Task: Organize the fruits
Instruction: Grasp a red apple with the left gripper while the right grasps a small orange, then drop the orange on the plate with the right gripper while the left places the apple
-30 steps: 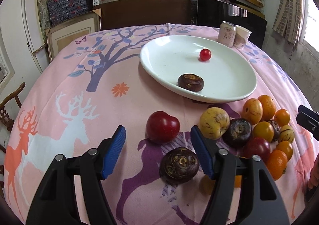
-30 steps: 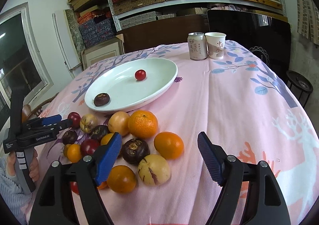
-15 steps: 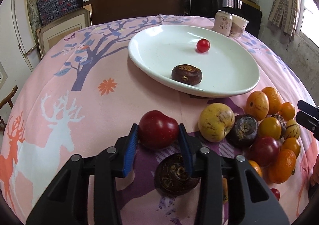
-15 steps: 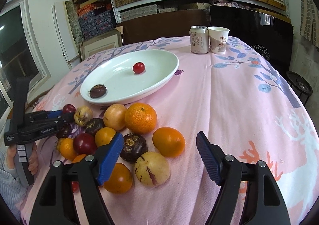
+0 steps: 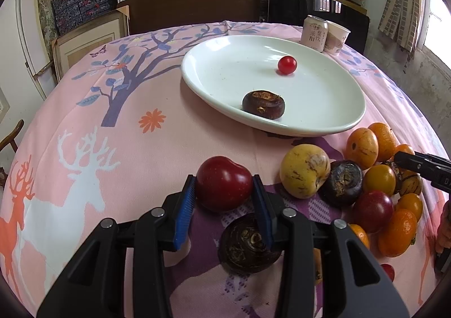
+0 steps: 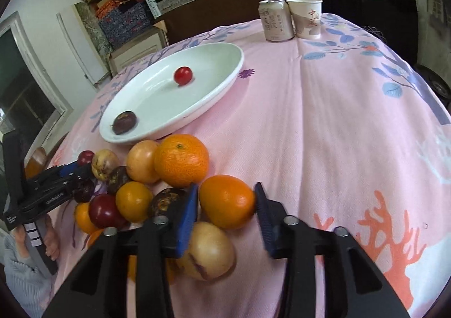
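Both clamped: left gripper (image 5: 224,191) on plum (image 5: 224,182), right gripper (image 6: 225,203), jaws just closed, on orange (image 6: 227,201) (2 round, slick fruits); could squirt free, scattering the near-edge pile.

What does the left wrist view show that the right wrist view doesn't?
Only the left wrist view shows the left gripper, just closed on the red plum, up close. Only the right shows the right gripper, just closed around the orange. Both share the white plate, cherry tomato, can and cup.

Both wrist views look down close, sharing the white plate (image 5: 349,120).
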